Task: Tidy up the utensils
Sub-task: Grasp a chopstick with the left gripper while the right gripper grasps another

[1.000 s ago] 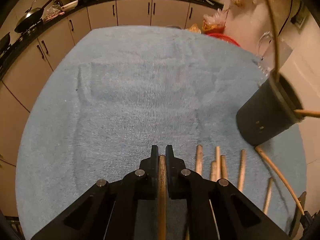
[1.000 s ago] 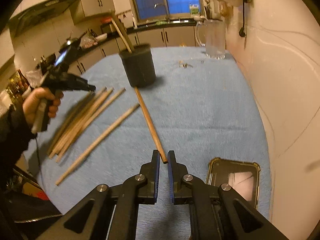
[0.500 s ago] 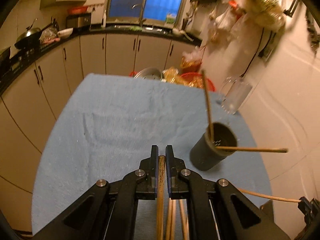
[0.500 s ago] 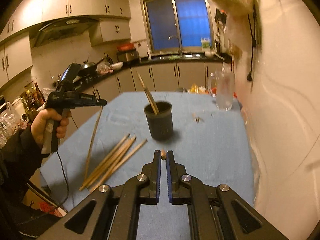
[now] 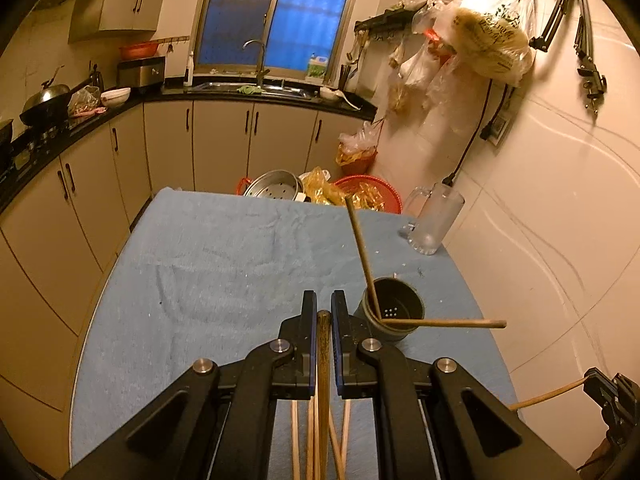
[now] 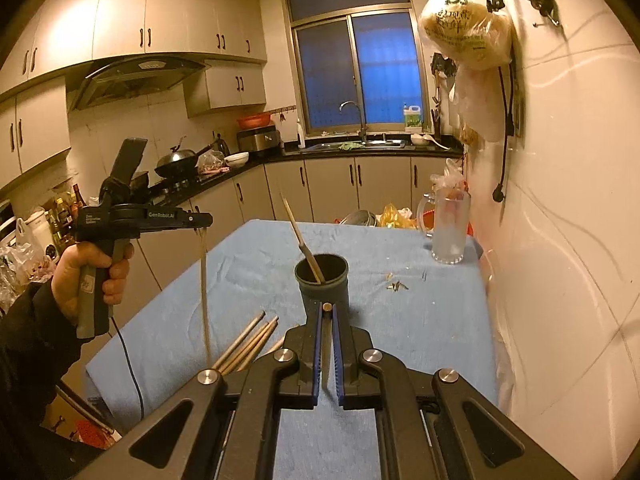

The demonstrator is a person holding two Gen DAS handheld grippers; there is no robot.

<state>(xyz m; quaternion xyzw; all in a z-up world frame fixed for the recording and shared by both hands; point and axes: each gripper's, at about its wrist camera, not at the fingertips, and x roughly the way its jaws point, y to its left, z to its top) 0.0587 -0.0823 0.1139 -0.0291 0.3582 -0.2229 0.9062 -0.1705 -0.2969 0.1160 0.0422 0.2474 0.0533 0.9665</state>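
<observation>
My left gripper (image 5: pixel 323 311) clamps one dark wooden chopstick (image 5: pixel 323 360) above the loose chopsticks (image 6: pixel 250 342) on the blue towel-covered table (image 5: pixel 208 272). Right of it stands the dark round holder (image 5: pixel 394 316); my right gripper (image 6: pixel 327 312) pinches a pale chopstick (image 6: pixel 327 356).

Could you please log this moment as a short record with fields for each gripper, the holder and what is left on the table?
left gripper: shut on a chopstick, held up above the table, stick hanging down
right gripper: shut on a chopstick, lifted, pointing at the holder
holder: dark cup, upright on the blue cloth; one chopstick leans inside in the right view
loose chopsticks: bundle lying on the cloth, left of the right gripper
mug: glass, at the far corner by the wall
</observation>
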